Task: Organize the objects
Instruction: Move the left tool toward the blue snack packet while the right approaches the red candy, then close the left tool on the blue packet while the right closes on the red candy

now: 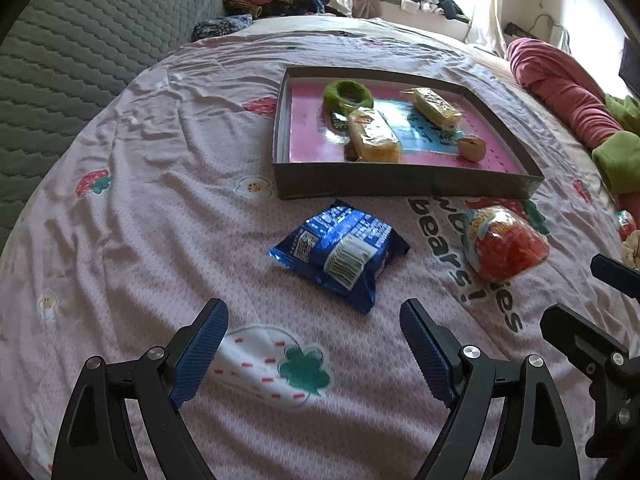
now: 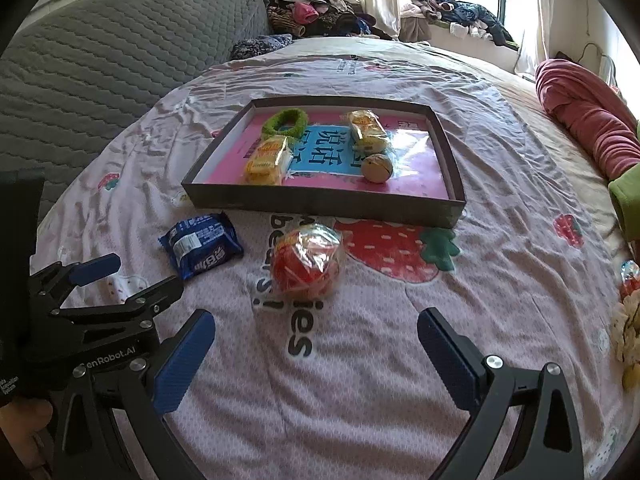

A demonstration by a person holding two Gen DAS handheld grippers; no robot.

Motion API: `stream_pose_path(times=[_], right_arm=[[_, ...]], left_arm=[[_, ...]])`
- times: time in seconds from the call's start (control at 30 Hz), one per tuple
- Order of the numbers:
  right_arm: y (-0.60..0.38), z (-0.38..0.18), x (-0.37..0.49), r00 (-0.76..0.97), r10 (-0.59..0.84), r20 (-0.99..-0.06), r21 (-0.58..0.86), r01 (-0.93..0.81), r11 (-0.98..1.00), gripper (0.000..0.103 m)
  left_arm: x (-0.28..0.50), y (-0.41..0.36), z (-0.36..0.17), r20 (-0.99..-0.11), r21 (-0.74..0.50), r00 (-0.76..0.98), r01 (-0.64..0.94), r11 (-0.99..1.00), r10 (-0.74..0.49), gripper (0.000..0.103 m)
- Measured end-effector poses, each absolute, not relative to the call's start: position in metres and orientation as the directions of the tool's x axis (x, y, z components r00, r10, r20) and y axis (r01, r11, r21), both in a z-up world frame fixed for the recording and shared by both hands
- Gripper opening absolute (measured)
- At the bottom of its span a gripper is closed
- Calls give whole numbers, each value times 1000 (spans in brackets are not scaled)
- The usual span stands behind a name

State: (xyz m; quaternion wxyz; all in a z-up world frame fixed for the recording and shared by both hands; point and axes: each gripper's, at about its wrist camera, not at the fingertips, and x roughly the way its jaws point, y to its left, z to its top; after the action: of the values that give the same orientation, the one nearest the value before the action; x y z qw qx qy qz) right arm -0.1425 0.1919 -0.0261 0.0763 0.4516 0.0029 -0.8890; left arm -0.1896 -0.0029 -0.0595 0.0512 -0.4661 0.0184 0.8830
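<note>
A shallow dark box (image 1: 400,182) (image 2: 320,202) with a pink bottom lies on the bed. In it are a green fuzzy ring (image 1: 347,95) (image 2: 285,121), two yellow snack packs (image 1: 374,135) (image 1: 436,107) (image 2: 267,160) (image 2: 367,130) and a small tan ball (image 1: 472,148) (image 2: 377,167). A blue snack packet (image 1: 340,254) (image 2: 201,245) and a red-orange wrapped snack (image 1: 503,242) (image 2: 307,263) lie on the sheet in front of the box. My left gripper (image 1: 314,312) is open and empty, just short of the blue packet. My right gripper (image 2: 316,326) is open and empty, just short of the red snack.
The bed has a pink strawberry-print sheet (image 1: 160,200). A grey quilted headboard (image 1: 80,40) rises at left. A red and green blanket roll (image 2: 588,120) lies at right. Clothes (image 2: 312,12) are piled at the back near the window. Small toys (image 2: 628,320) lie at the right edge.
</note>
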Motion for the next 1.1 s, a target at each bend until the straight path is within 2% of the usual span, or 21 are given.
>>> stream_pose_path(times=[1.1], right_arm=[[192,-57,-192,-540,-140,-830,84,128,-988,102]], left_arm=[[-232,4,-87,-831,-29,-547,-136,-990,99,88]])
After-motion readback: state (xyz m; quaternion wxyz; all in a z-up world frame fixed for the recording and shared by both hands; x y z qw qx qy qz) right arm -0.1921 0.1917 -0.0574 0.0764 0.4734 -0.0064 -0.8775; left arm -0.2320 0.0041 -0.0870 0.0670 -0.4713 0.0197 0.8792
